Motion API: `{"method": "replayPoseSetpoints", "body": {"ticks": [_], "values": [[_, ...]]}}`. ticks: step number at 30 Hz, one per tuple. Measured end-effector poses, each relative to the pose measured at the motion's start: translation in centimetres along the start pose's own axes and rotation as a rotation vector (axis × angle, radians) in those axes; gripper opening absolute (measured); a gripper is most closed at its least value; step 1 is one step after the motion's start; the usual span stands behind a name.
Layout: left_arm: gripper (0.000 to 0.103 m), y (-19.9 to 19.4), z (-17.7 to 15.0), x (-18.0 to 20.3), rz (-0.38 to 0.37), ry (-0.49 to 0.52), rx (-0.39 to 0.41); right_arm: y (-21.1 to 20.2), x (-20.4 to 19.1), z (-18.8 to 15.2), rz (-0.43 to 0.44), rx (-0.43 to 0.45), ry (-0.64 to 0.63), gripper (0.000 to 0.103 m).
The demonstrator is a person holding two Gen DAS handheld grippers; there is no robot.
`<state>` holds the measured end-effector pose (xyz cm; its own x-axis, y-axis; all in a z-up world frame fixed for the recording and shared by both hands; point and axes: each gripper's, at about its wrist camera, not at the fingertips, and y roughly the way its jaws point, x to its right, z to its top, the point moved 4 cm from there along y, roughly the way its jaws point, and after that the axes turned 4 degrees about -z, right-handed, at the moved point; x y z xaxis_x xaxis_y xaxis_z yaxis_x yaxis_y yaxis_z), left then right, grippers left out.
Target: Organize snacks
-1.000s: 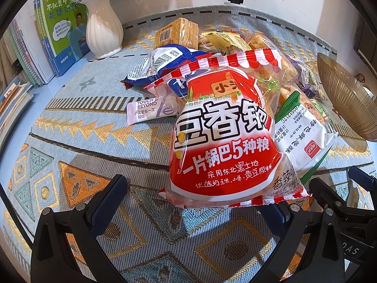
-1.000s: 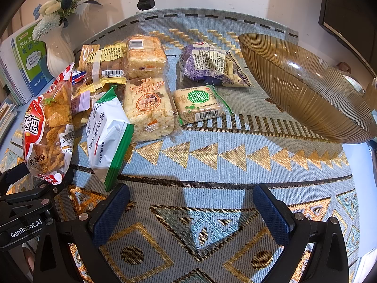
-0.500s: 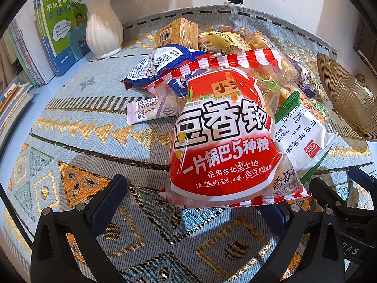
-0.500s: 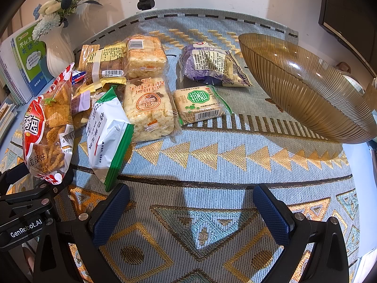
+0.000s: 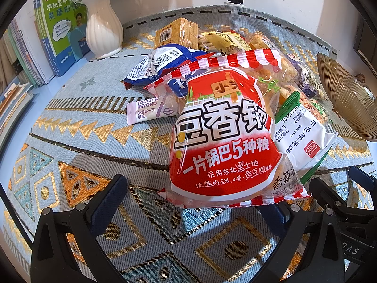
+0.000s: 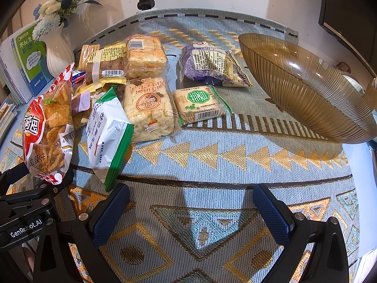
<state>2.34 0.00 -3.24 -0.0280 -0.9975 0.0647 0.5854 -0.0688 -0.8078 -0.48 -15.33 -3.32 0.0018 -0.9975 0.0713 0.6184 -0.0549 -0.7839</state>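
Note:
A red crisp bag (image 5: pixel 226 136) leans on the snack pile, its lower seam just ahead of my left gripper (image 5: pixel 190 202). That gripper is open, and the seam hides the tip of its right finger. A white-and-green packet (image 5: pixel 304 136) lies right of the bag, a blue bag (image 5: pixel 160 63) and a pink sachet (image 5: pixel 148 110) behind it. My right gripper (image 6: pixel 190 212) is open over bare cloth, with nothing between its fingers. Ahead of it lie the white-and-green packet (image 6: pixel 106 136), a rice-cracker pack (image 6: pixel 148 108), a green-label biscuit pack (image 6: pixel 200 103) and a purple bag (image 6: pixel 212 63).
An amber ribbed glass bowl (image 6: pixel 306 89) stands at the right on the patterned cloth (image 6: pixel 212 160). A white vase (image 5: pixel 101 30) and upright books (image 5: pixel 59 30) line the back left. A white post (image 6: pixel 145 0) stands at the back, with a dark screen (image 6: pixel 348 11) at far right.

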Motion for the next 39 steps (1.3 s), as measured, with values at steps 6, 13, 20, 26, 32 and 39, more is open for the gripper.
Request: {"method": "replayPoseSetpoints", "body": {"ticks": [6, 13, 20, 26, 32, 39], "values": [[0.103, 0.0, 0.0, 0.0, 0.0, 0.0, 0.0, 0.0, 0.0, 0.0, 0.0, 0.0, 0.0, 0.103], [0.103, 0.0, 0.0, 0.0, 0.001, -0.001, 0.0, 0.0, 0.1, 0.0, -0.004, -0.001, 0.001, 0.103], [0.103, 0.0, 0.0, 0.0, 0.001, -0.001, 0.0, -0.1, 0.5, 0.4, 0.0, -0.001, -0.005, 0.103], [0.103, 0.0, 0.0, 0.0, 0.001, -0.001, 0.0, 0.0, 0.5, 0.6, 0.0, -0.001, -0.006, 0.103], [0.103, -0.1, 0.0, 0.0, -0.002, 0.006, -0.001, -0.4, -0.1, -0.4, 0.034, 0.0, -0.04, 0.103], [0.103, -1.5, -1.0, -0.7, -0.107, 0.048, -0.03, -2.3, 1.4, -1.5, 0.242, 0.032, 0.026, 0.092]]}}
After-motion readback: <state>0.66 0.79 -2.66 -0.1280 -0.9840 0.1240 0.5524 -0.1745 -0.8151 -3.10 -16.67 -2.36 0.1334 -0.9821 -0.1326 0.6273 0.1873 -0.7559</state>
